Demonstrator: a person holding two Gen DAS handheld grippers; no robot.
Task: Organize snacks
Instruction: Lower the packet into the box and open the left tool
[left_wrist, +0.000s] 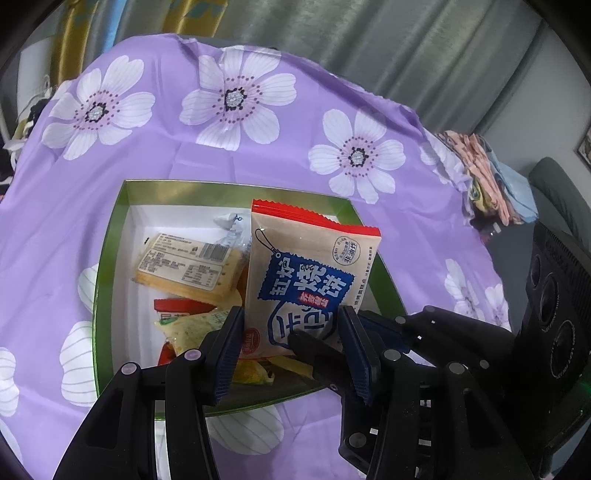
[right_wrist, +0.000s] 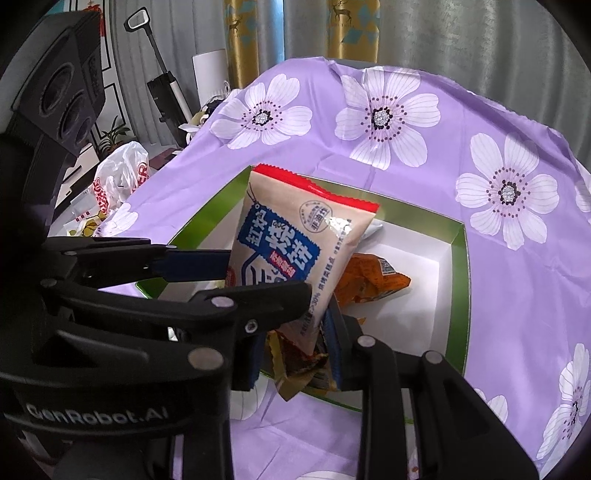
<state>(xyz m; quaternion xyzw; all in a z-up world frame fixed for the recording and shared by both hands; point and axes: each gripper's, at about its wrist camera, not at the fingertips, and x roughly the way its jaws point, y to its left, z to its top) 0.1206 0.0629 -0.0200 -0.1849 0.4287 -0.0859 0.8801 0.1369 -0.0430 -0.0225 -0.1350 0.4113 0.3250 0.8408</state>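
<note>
Your left gripper (left_wrist: 291, 332) clamps the lower end of the tan snack packet (left_wrist: 308, 273), holding it upright over the green box (left_wrist: 110, 258) on the purple flowered cloth (left_wrist: 221, 155). Your right gripper (right_wrist: 295, 332) has its jaws at the packet's bottom edge too, though you cannot tell whether they press it. Other snacks lie in the box, an orange packet (right_wrist: 373, 280) among them.

A surface is covered by a purple cloth (left_wrist: 258, 162) printed with large white flowers, which is draped over its far edge and creased in places. Directly on the cloth a green-walled box (left_wrist: 110, 258) with a white floor is set, and snack packets are held inside it.
</note>
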